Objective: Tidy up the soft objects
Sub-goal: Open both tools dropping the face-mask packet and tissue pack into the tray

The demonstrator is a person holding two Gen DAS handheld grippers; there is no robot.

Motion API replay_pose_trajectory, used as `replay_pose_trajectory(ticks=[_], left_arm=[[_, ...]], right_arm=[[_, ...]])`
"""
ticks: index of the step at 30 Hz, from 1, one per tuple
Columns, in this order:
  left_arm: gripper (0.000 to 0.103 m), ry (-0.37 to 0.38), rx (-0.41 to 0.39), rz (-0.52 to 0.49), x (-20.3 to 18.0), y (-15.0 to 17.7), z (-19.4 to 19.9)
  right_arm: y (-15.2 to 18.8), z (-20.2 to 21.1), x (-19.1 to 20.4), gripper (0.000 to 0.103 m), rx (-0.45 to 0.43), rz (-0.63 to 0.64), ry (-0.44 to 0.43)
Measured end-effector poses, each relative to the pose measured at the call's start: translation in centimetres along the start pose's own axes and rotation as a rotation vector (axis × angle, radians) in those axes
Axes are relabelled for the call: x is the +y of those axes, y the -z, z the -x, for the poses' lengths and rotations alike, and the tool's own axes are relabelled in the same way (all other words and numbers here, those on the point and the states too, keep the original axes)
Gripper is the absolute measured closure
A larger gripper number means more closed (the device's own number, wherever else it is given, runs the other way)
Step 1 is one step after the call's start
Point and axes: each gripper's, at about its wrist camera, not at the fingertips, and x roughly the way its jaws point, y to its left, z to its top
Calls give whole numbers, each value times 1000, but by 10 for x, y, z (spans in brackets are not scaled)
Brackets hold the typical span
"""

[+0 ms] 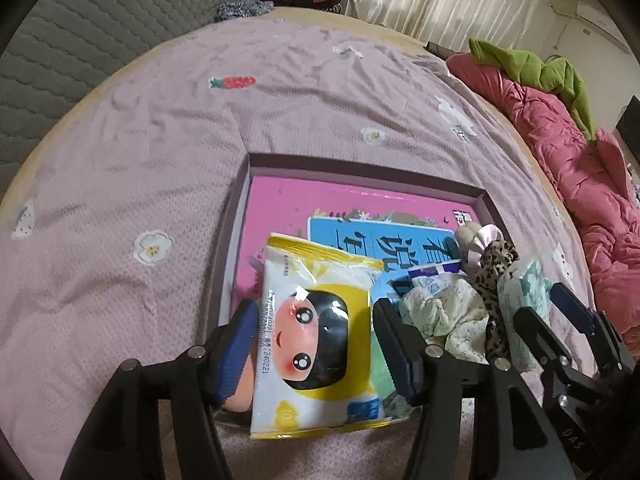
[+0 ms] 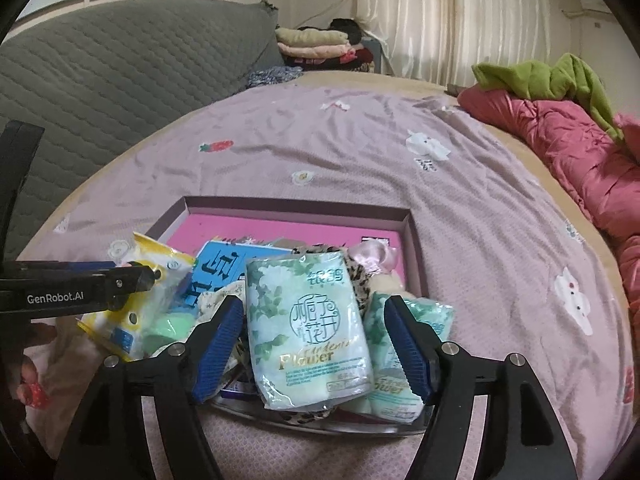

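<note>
A shallow mauve tray (image 1: 360, 166) (image 2: 296, 202) lies on the lilac bedsheet (image 1: 140, 152) with a pink book in its bottom. A yellow-and-white wipes pack (image 1: 316, 332) with a cartoon face rests at the tray's near left, between the jaws of my left gripper (image 1: 316, 348). Its blue pads stand beside the pack without pressing it. A green floral tissue pack (image 2: 308, 320) lies between the jaws of my right gripper (image 2: 314, 352), with gaps on both sides. A second tissue pack (image 2: 416, 320), leopard-print fabric (image 1: 496, 264), a pale cloth (image 1: 444, 312) and a pink scrunchie (image 1: 480, 236) crowd the tray.
A pink quilt (image 1: 560, 140) with a green garment (image 1: 536, 68) on it runs along the bed's right side. Folded clothes (image 2: 316, 44) are stacked beyond the far edge. A grey quilted headboard (image 2: 120, 64) stands at the left. A hand (image 2: 28, 376) shows at the lower left.
</note>
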Motion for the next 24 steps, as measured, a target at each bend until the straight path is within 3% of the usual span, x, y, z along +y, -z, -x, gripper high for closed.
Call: replay_pose_trajectory(ticks=[9, 24], left_arm=[[44, -26, -32, -7, -1, 9, 26], [44, -69, -59, -79, -15, 77, 80]], right_arm=[[5, 30, 0, 28, -26, -19, 2], [45, 95, 23, 28, -51, -73, 67]])
